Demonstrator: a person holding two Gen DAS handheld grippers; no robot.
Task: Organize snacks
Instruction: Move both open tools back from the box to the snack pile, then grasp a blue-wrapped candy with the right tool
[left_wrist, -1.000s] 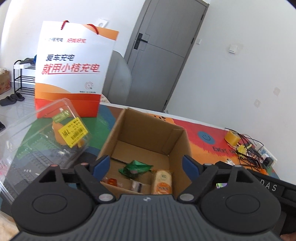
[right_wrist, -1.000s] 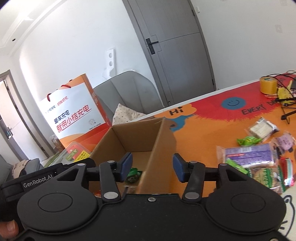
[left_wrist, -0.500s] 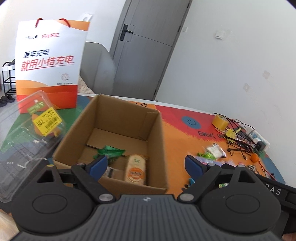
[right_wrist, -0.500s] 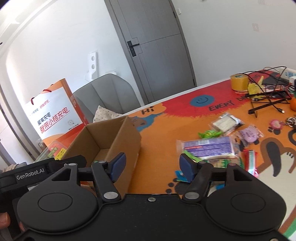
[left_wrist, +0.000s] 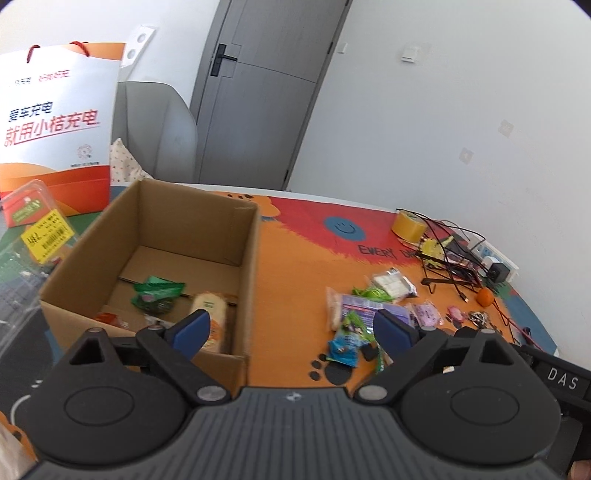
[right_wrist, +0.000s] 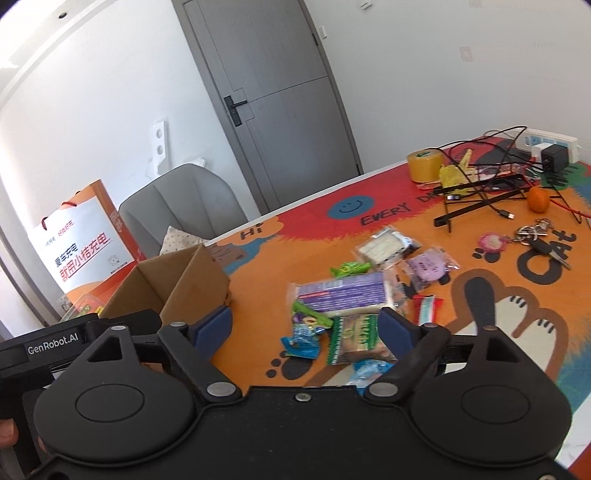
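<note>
1. Step — fetching the next snack; both claws empty, left claw (left_wrist: 291, 328) and right claw (right_wrist: 306, 328) opening.
2. Snack pile (right_wrist: 343, 295) mid-tabletop, beside cardboard box (left_wrist: 236, 221).
3. Next — descend, straddle one packet.

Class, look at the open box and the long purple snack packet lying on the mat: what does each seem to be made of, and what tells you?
Box: brown cardboard, matte, with folded flaps and raw cut edges. Purple snack packet: likely thin plastic film, glossy, with crimped clear ends.
</note>
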